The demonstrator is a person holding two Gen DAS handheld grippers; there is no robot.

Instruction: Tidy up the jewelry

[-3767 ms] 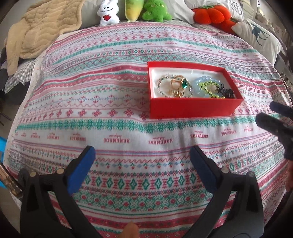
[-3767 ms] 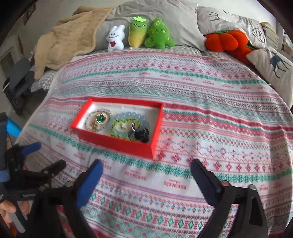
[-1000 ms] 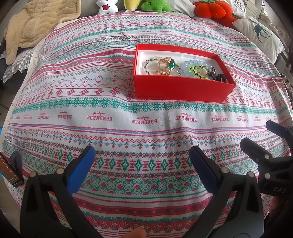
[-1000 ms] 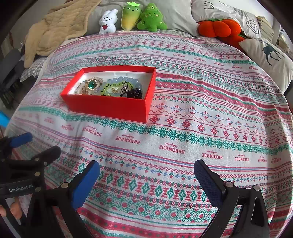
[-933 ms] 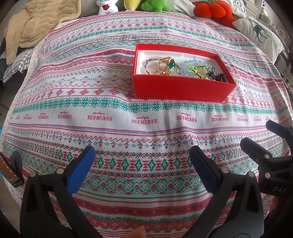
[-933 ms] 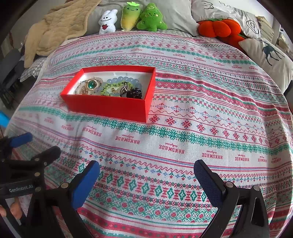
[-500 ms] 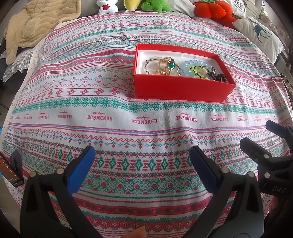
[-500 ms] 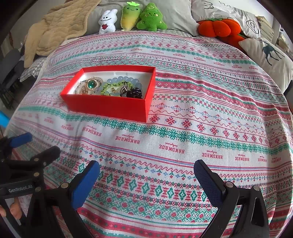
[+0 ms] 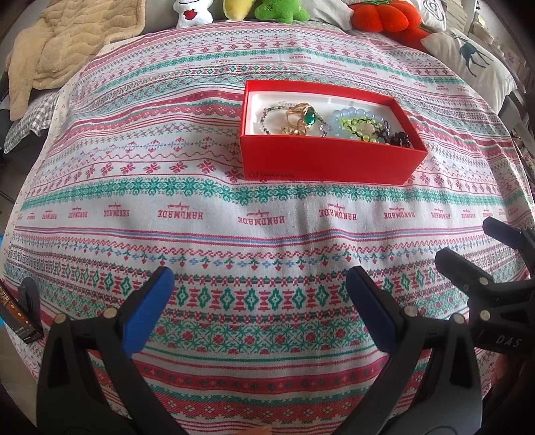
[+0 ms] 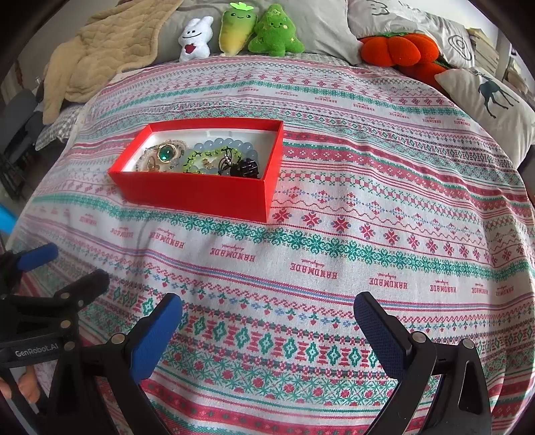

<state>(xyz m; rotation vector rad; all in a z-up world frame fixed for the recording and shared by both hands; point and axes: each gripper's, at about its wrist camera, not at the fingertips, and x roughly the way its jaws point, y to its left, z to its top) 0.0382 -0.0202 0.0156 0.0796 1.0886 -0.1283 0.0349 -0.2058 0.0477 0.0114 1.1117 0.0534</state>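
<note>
Both grippers, left gripper (image 9: 255, 291) and right gripper (image 10: 267, 314), gape empty (well short of it), and the heaped jewelry (image 10: 200, 157) in the red box (image 10: 200, 192) could snag and lift out tangled.

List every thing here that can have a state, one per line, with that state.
Red box: open, no lid, upright on the bedspread.
Jewelry: piled together inside the box.
Left gripper: open, empty.
Right gripper: open, empty.
Beige blanket: rumpled at the bed's far corner.
Plush toys: propped against the pillows.
</note>
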